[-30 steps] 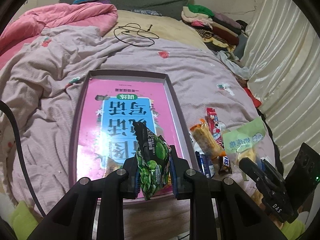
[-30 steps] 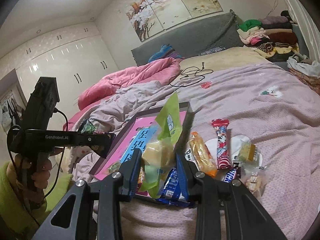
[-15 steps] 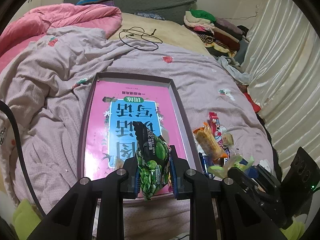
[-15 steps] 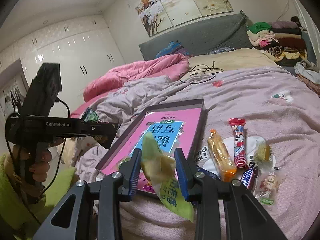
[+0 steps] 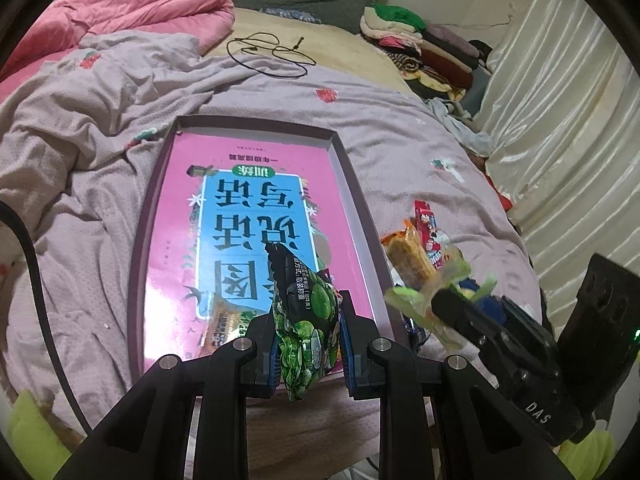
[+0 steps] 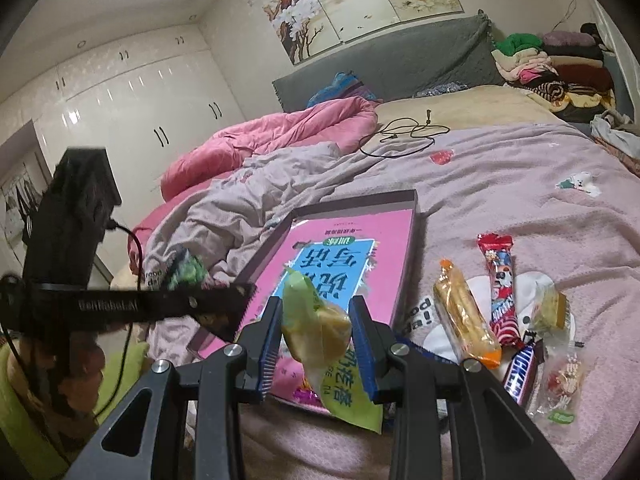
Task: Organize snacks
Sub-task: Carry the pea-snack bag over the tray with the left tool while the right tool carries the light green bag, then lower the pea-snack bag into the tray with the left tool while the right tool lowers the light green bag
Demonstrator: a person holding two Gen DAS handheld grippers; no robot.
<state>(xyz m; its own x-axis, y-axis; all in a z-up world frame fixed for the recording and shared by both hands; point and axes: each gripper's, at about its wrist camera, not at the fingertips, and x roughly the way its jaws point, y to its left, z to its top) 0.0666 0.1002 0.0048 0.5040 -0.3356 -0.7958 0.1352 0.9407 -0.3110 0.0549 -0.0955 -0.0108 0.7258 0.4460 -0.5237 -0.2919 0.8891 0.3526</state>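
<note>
While the left gripper (image 5: 307, 344) pinched a green snack bag (image 5: 306, 320) and the right gripper (image 6: 316, 340) clamped a pale-green pastry packet (image 6: 320, 328), both hung over the box's (image 6: 404, 280) near end; 1 orange packet (image 5: 220, 322) lay inside, 5 or so snacks (image 6: 466, 316) waited beside it.

Left gripper (image 5: 308, 346): matte black linkage arms, silver round screws at the pivots, blue ribbed pads (image 5: 273, 354) on the inner faces of the fingers. Black cable (image 5: 28, 248) loops away left of the fingers. Right gripper (image 6: 318, 346): same black frame, silver screws, blue ribbed pads (image 6: 365, 354). White "GenRobot.AI" lettering on the left unit's side bar, "DAS" on the right unit's housing. Person's sleeve (image 6: 12, 412): lime green.
</note>
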